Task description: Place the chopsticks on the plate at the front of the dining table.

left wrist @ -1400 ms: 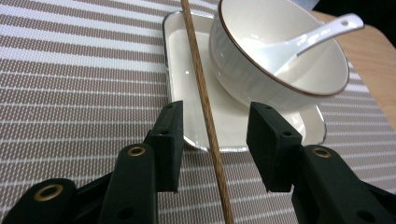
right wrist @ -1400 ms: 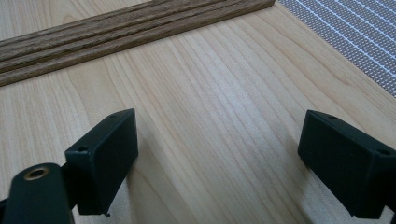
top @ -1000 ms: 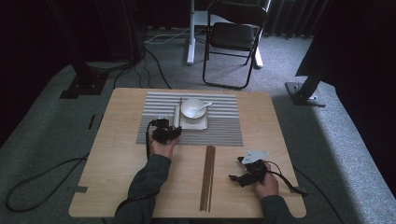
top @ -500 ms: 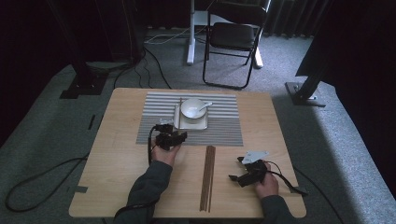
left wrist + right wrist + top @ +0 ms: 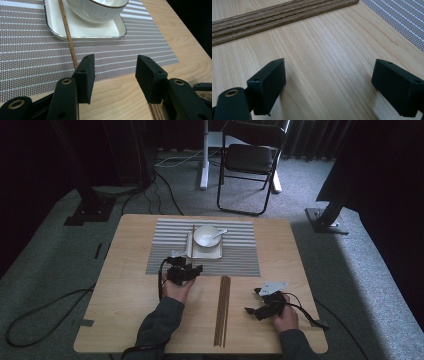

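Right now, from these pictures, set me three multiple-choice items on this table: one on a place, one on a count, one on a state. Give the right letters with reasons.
1. Where does the white bowl sit?
A. On the bare wood
B. On the white tray on the striped mat
C. On the chair

2. How many grippers are held over the table?
A. One
B. Two
C. Three

3. How do the right gripper jaws stand?
A. Shut on the wooden sticks
B. Shut on nothing
C. Open, with bare wood between them

Answers:
1 B: the high view shows the bowl on the tray, which lies on the mat.
2 B: the left gripper is at the mat's near edge and the right gripper is near the table's right front, beside the bundle of wooden sticks.
3 C: the right gripper view shows a wide gap with only table wood in it.
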Motion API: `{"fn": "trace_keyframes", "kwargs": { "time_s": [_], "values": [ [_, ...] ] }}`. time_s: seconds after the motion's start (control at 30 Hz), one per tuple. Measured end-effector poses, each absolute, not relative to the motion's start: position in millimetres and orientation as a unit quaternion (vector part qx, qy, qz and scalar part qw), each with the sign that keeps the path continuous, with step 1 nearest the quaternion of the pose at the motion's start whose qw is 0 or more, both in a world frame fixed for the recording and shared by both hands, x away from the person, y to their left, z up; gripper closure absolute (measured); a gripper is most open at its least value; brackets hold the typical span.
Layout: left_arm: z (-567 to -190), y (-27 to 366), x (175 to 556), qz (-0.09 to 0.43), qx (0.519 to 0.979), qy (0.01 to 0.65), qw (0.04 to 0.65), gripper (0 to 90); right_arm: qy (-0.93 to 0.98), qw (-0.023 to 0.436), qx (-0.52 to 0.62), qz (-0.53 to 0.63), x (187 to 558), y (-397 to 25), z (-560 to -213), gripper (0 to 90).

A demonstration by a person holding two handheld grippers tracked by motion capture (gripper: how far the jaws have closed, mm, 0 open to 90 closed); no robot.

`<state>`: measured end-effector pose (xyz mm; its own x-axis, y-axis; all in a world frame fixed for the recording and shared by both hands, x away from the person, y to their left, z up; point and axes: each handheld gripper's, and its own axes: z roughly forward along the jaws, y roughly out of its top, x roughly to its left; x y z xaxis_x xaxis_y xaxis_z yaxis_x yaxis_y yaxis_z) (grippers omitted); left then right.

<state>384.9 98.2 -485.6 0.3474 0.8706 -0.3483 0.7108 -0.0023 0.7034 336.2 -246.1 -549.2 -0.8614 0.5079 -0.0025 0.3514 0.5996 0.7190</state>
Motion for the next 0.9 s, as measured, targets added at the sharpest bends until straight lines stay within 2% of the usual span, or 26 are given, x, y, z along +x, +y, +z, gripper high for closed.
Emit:
{"fn": "trace_keyframes", "kwargs": {
  "time_s": [0.9],
  "values": [
    [-499.1, 72.9, 352.0, 0.115, 0.739, 0.529, 0.400, 48.6, 0.888, 0.103, 0.243, 0.376, 335.4, -245.8, -549.2, 11.5]
  ]
}}
